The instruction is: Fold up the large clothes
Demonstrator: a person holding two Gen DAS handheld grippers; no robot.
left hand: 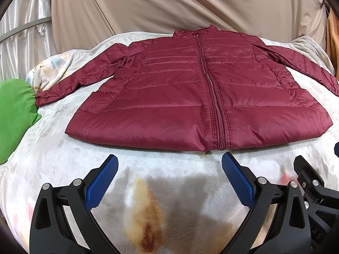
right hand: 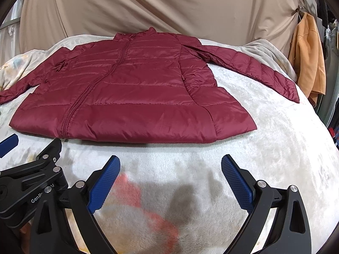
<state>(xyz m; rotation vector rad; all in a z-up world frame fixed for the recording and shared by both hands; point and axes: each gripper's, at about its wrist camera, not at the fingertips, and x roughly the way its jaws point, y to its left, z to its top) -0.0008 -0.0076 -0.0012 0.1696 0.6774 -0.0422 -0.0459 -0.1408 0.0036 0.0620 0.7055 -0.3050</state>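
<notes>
Two hand-held grippers, both w/ jaws spread wide, nothing between them. Left hand-held gripper (left hand: pixel 169 167) hovers over the blanket (left hand: pixel 173 175) just short of the jacket hem, roughly in line w/ the zipper (left hand: pixel 211 89). Right hand-held gripper (right hand: pixel 170 168) sits beside it, near the hem's right half; the two rigs are close together, each showing at the edge of the other's view.

Maroon puffer jacket (left hand: pixel 180 89) lies flat on the bed, front up, zipped, collar (left hand: pixel 195 31) at the far side, hem nearest. Left sleeve (left hand: pixel 84 74) angles out toward a green cloth (left hand: pixel 14 114); some bunching near the armpit. Right sleeve (right hand: pixel 254 67) stretches out toward the bed's right edge, near an orange garment (right hand: pixel 307 57) hanging beyond. Tan drape (left hand: pixel 169 6) behind.

Judgement: no fold made yet; step in hand = first grasp.

How to do it well:
- Likely start w/ sleeves: pinch each at the cuff, lay across the chest, one per side.
- Fabric looks slick and puffy, so bite a full fold of shell + fill, not just the outer skin, or it may slip.
- Smooth the left armpit bunching before folding over it, else the lump carries through.
- Lift low; trapped air could make panels spring back, so press after each fold.
- Keep the right cuff from sliding off the bed edge.
</notes>
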